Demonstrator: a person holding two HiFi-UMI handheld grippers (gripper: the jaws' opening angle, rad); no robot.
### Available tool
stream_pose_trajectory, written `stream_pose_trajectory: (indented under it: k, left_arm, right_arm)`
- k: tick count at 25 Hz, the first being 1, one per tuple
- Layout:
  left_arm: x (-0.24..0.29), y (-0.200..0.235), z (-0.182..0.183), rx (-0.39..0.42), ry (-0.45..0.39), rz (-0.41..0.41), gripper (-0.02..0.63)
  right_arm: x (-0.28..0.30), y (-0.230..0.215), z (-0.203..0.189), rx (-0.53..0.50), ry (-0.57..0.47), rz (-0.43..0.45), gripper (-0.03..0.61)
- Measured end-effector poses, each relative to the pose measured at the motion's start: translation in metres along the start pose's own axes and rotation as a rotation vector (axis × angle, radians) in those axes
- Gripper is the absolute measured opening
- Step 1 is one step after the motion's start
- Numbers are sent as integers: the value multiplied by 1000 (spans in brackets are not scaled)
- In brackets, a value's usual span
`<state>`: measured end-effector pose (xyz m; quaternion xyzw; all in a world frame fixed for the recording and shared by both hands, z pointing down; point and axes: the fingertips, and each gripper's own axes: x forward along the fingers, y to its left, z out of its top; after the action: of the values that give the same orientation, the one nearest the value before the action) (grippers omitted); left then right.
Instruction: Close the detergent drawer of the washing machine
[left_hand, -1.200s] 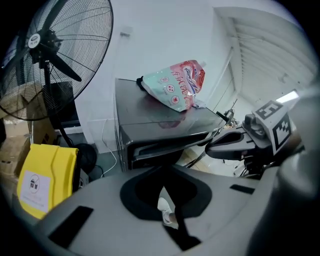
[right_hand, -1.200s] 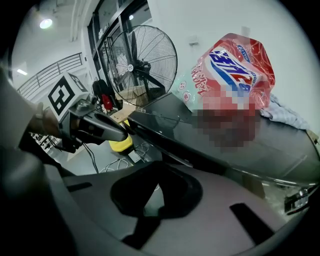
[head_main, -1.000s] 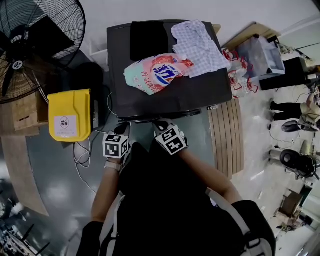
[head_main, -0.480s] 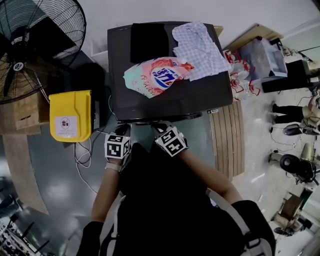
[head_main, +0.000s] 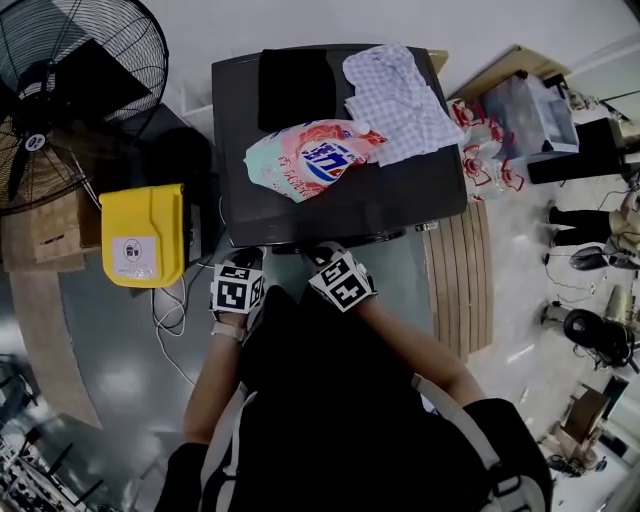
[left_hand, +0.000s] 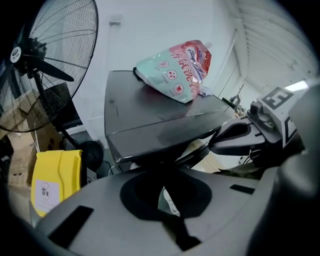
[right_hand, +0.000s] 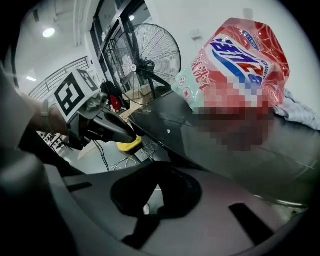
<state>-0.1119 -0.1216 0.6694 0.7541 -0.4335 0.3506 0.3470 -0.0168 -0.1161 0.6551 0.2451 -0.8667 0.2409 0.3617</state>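
Head view: washer (head_main: 340, 205) beyond tools (head_main: 244, 257) (head_main: 318, 250) (closed).

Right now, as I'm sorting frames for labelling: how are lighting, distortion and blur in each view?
Head view: sharp, edges fisheye-bent, glare on the glossy grey floor. Left gripper view: dark vignetted corners; the dark washing machine top mirrors the pink-and-green detergent pouch. Right gripper view: ceiling lamp flares top left.

We see a big black standing fan (head_main: 60, 90) before a white wall (head_main: 400, 20). Just below the fan, in the head view, a yellow container (head_main: 143, 235), perhaps a bag, stands on the grey shiny floor (head_main: 110, 370). White cables (head_main: 165, 310) lie lower still. Far right of the fan lies a slatted wooden panel (head_main: 458, 275).
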Motion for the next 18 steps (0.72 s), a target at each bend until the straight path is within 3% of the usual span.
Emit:
stream_pose_trajectory:
  k: [7, 18]
  left_arm:
    - [0, -1, 1, -5, -13, -5, 11]
    - [-33, 8, 8, -35, -109, 45, 11]
  right_arm:
    - [0, -1, -1, -5, 9, -9, 14]
    - [-16, 2, 15, 42, -39, -24, 14]
